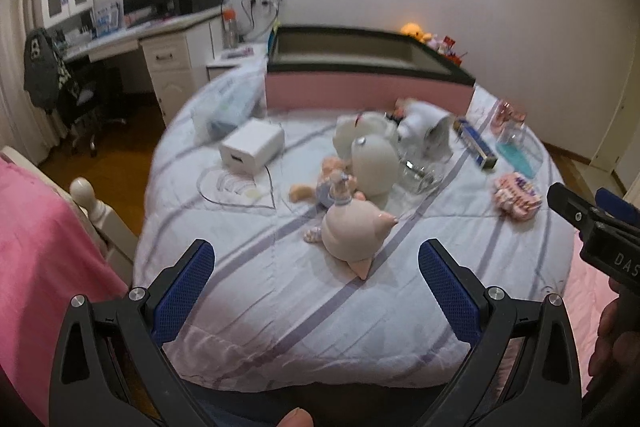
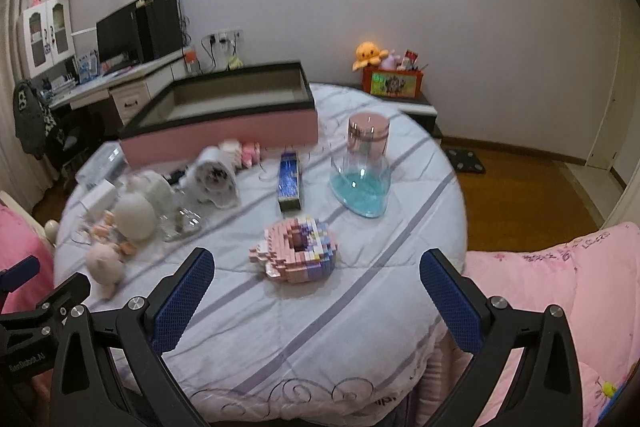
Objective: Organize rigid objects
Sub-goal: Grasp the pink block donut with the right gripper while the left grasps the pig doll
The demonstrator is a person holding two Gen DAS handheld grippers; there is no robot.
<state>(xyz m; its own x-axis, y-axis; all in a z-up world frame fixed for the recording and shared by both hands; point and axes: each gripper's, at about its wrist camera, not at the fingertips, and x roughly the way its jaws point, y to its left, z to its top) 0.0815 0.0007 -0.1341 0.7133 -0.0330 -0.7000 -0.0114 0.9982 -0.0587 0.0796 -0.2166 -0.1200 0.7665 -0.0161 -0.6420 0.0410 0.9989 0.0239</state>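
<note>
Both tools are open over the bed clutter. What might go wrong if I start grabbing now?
The clear glass jar with blue filling stands on soft quilt, so a nudge may tip it. The pastel brick-built model could shed pieces if squeezed. The pink-eared ceramic cat figurine lies against crowded neighbours, so the left tool may knock them.

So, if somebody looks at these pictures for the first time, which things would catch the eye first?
Probably the clear glass jar with blue filling and a pink metallic lid, standing upright on the striped bedcover, right of the other items. Next, the pastel pink-and-purple brick-built model, lying just ahead of the open right gripper. Behind everything sits the long, empty pink box with a dark rim.
</note>
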